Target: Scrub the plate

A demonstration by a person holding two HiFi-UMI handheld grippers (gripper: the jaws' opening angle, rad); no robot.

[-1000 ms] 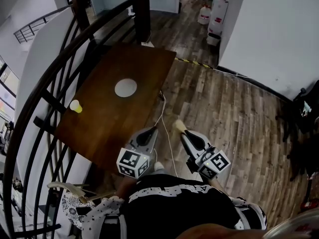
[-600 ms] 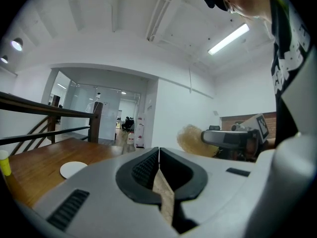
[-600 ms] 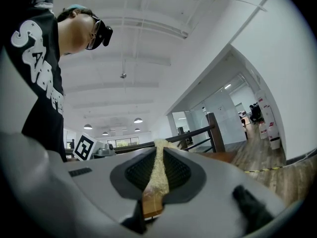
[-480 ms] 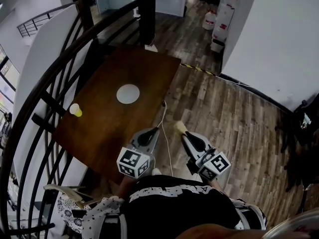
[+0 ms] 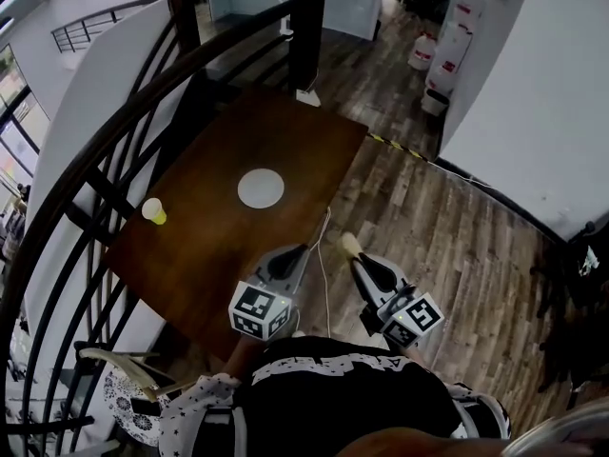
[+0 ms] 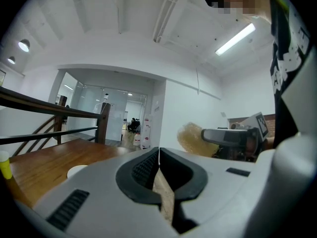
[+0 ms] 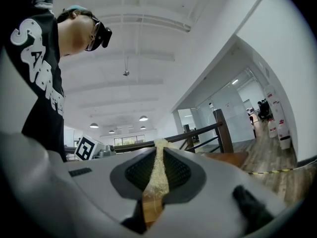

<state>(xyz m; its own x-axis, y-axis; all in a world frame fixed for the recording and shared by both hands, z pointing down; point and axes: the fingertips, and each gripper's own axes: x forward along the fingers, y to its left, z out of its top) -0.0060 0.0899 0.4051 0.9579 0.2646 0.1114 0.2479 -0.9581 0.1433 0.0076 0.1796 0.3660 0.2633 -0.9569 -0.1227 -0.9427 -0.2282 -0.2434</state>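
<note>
Slowly, the person is nearing a dark wooden table (image 5: 219,217). Over the last second it has slid lower and to the right in the head view, so this looks like the walk-up, and scrubbing has not begun. A white plate (image 5: 261,188) lies flat near the table's middle. A small yellow cup (image 5: 152,211) stands by the table's left edge.

Both grippers hang off the table's near corner, close to the person's chest and well apart from the plate. The right gripper (image 5: 355,255) has its jaws clamped on a straw-coloured scrubbing pad (image 5: 349,244), which pokes past the tips. The left gripper (image 5: 302,249) has its jaws pressed together with nothing between them.

A curved black railing (image 5: 114,131) runs along the table's left side and covers part of that edge. The person's torso hides the gripper handles. The plate is too small to judge for dirt.
</note>
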